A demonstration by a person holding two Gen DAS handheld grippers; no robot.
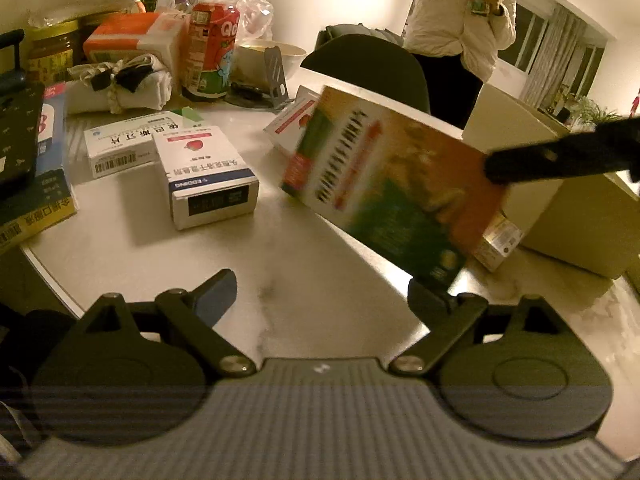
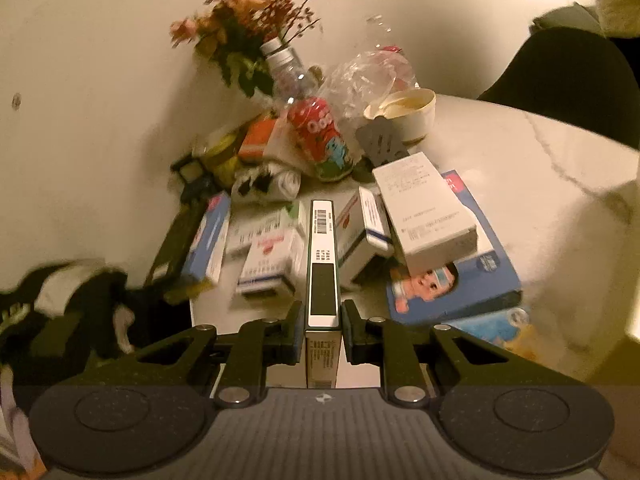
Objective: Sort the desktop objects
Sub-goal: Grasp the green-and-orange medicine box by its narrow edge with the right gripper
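Your right gripper [image 2: 322,330] is clamped on a flat box [image 2: 322,264], its narrow white edge with barcode facing up; its green-and-orange face is blurred, lifted above the table [image 1: 312,280]. Your left gripper [image 1: 320,296] hangs wide apart, holding nothing.

A lived-in home, likely a dining corner. A pale marble-look surface [image 1: 304,280] stands against a plain wall, crowded with everyday clutter: medicine boxes [image 1: 208,176], a red drink can [image 1: 210,48], a jar [image 1: 52,48], a tissue pack [image 1: 132,36], a bowl [image 2: 404,114] and crumpled plastic bags [image 2: 360,76]. Flowers [image 2: 244,28] stand in a reused bottle. A dark chair [image 1: 368,68] is drawn up to the far edge, beside it a person in a white jacket [image 1: 456,8], and curtained windows [image 1: 552,52] behind.
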